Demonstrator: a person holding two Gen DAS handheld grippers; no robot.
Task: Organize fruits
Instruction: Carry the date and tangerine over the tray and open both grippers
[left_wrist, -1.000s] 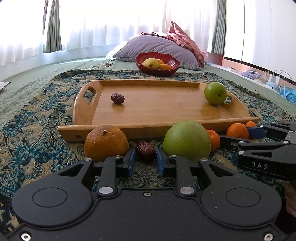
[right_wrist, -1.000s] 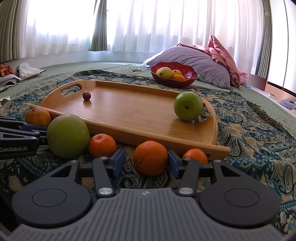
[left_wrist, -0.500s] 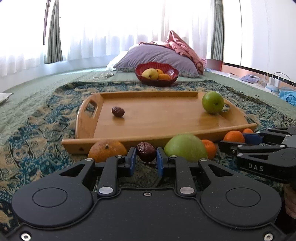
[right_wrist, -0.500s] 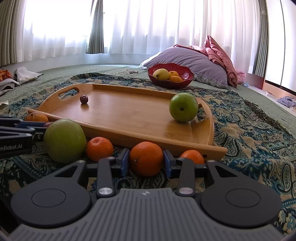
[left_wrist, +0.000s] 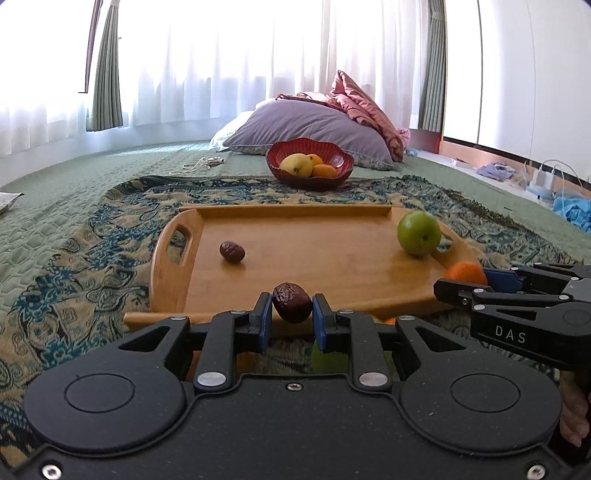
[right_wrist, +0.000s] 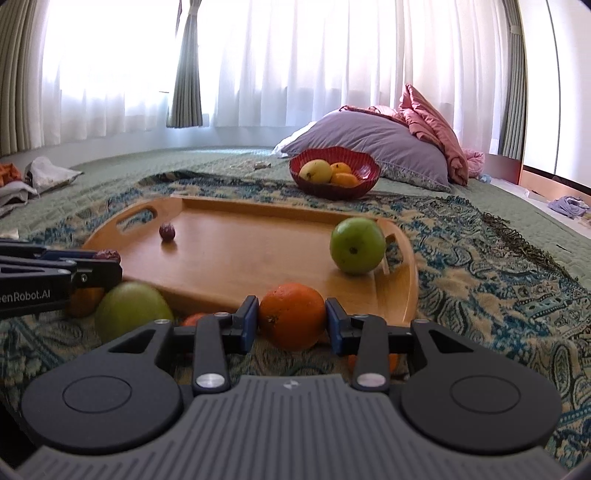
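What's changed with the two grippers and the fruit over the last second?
The left gripper closed on the date and lifted it; the right gripper closed on the orange and lifted it. The tray, its date and green apple stayed put.

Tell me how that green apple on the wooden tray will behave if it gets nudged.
The green apple is round and smooth, so it would probably roll across the flat wooden tray. It sits by the right handle end, whose raised rim may stop it that way. It looks firm, so likely no squashing under a light push.
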